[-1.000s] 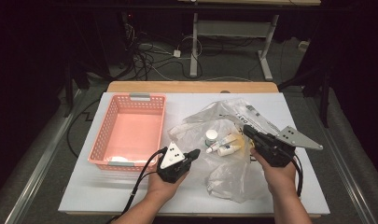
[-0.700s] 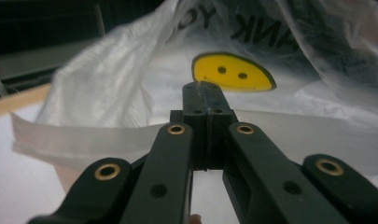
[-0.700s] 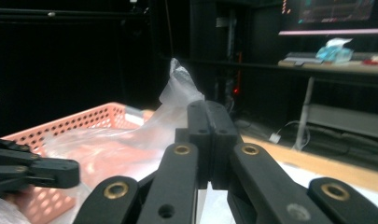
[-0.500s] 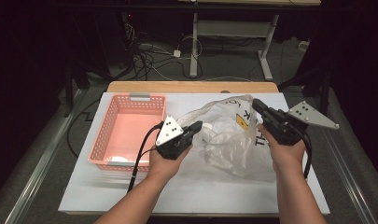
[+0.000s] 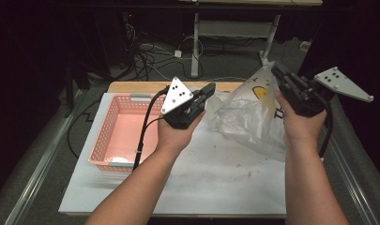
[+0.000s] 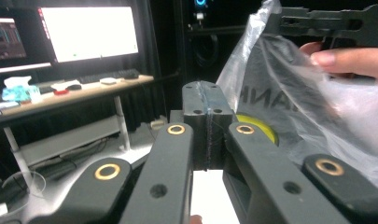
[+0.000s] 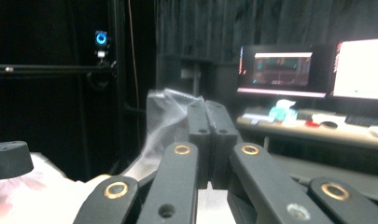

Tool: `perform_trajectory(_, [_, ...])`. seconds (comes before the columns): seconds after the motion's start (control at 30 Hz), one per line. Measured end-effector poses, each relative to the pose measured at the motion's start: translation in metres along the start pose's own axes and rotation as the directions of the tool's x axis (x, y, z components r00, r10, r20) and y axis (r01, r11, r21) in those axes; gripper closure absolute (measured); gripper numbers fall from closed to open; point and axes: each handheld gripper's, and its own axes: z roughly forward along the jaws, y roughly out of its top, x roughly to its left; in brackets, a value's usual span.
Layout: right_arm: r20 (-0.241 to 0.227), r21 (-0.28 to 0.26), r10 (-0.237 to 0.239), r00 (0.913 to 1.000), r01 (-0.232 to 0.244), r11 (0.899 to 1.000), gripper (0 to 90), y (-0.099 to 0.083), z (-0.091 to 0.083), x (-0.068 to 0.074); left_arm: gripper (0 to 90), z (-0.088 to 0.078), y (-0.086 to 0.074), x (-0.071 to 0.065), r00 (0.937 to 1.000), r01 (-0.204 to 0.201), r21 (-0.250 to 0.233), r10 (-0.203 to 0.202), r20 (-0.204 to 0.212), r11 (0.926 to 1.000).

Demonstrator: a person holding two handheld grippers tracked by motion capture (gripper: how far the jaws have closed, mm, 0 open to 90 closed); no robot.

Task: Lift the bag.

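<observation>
A clear plastic bag (image 5: pixel 253 117) with a yellow mark and dark lettering hangs above the white table top (image 5: pixel 216 183). My right gripper (image 5: pixel 275 68) is raised at the right, shut on the bag's top edge; crumpled film (image 7: pixel 165 112) sticks out beside its closed jaws (image 7: pixel 207 109). My left gripper (image 5: pixel 209 88) is held up at centre, jaws shut (image 6: pixel 207 93), its tip at the bag's left corner, apparently pinching a thin fold of film. In the left gripper view the bag (image 6: pixel 289 93) stretches up to the right gripper (image 6: pixel 326 21).
A pink slotted basket (image 5: pixel 119 131) stands on the left of the table. Beyond the far edge are desk legs and cables on the floor (image 5: pixel 150 51). A desk with lit monitors (image 6: pixel 88 30) stands in the background.
Both hands have risen and lifted the bag off the table; it now hangs stretched between the grippers, higher at the right. The jaws of both stayed shut.
</observation>
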Motion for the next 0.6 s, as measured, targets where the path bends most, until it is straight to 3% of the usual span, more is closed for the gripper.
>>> perform_trajectory(0.07, [0.008, -0.019, 0.000, 1.0000, 0.000, 1.000, 90.0, 0.008, -0.003, -0.002, 89.0, 0.000, 0.005, 0.001, 0.9999, -0.016, -0.014, 0.016, -0.005, 0.9998])
perform_trajectory(0.17, [0.020, -0.026, -0.003, 0.9998, 0.003, 1.000, 90.0, 0.009, -0.006, -0.006, 89.0, 0.002, 0.003, 0.002, 1.0000, -0.007, -0.015, 0.007, -0.002, 0.9999])
perform_trajectory(0.4, [0.045, 0.042, 0.007, 0.9989, -0.009, 0.999, 90.0, -0.022, -0.009, -0.018, 88.2, 0.005, -0.020, 0.002, 0.9987, 0.040, 0.063, -0.042, 0.028, 0.9972])
perform_trajectory(0.6, [0.064, 0.104, 0.014, 0.9978, -0.020, 0.994, 90.0, -0.046, -0.015, -0.027, 59.3, -0.006, -0.049, 0.001, 0.9960, 0.066, 0.155, -0.074, 0.049, 0.9857])
